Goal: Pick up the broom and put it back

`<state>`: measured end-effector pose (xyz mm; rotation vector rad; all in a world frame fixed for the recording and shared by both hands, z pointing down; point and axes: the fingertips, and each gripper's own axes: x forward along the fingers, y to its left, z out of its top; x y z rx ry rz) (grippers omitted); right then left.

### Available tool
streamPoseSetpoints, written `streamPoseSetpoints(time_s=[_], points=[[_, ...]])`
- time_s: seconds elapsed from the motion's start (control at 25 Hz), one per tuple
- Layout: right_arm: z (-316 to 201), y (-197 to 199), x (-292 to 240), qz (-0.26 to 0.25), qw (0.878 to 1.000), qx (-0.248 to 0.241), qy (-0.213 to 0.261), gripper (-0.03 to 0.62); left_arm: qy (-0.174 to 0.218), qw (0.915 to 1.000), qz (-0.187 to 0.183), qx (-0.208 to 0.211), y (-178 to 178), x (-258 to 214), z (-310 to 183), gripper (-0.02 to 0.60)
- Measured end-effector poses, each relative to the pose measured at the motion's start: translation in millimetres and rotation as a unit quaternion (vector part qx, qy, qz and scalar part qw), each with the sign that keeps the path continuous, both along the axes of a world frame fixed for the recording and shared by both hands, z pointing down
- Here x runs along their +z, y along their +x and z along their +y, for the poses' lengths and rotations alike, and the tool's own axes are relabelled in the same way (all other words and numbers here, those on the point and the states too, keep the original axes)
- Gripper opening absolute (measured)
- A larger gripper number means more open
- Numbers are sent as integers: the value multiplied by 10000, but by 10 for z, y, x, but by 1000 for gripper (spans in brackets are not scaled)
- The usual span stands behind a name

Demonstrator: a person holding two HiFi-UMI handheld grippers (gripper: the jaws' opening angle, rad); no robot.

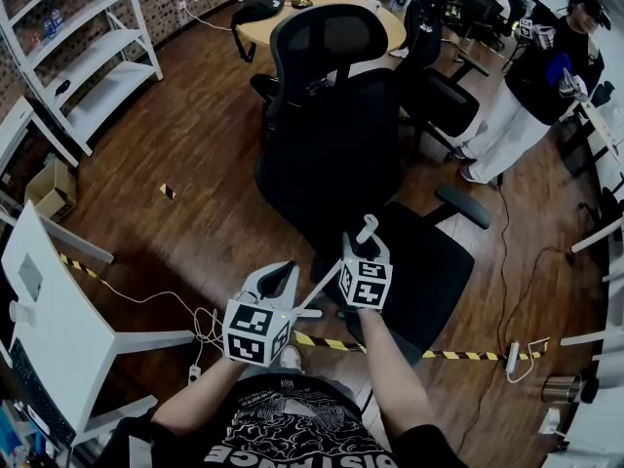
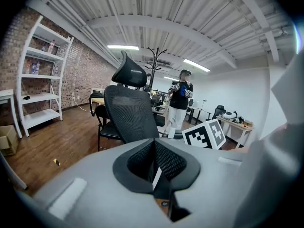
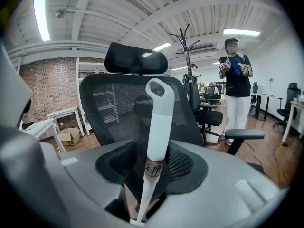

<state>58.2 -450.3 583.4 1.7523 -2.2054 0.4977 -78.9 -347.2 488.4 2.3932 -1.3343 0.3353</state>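
Note:
The broom shows only as a white handle (image 1: 322, 288) that slants up from my left gripper (image 1: 283, 273) through my right gripper (image 1: 361, 250), both held over the black office chair's seat (image 1: 439, 271). In the right gripper view the thick white grip with a hanging loop (image 3: 157, 127) stands upright between the jaws of my right gripper (image 3: 154, 175), with a gap on either side, so that gripper is open. In the left gripper view my left gripper (image 2: 154, 167) is narrowed onto a thin white sliver of the shaft (image 2: 156, 178). The broom head is hidden.
A tall mesh chair back (image 1: 331, 154) rises right in front. Behind it are a round table (image 1: 322, 13) and more chairs. A white shelf (image 1: 88, 57), a cardboard box (image 1: 49, 188) and a white table (image 1: 58, 310) stand at the left. A person (image 1: 546, 76) stands far right. Striped tape (image 1: 458, 354) and cables cross the floor.

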Motion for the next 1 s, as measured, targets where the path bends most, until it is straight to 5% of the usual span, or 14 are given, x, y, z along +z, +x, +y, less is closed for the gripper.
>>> streamPoseSetpoints(time_s=[1.0], points=[[557, 114, -109, 16, 10000, 86, 10, 161, 48, 9998, 143, 112, 143, -59, 376, 5]])
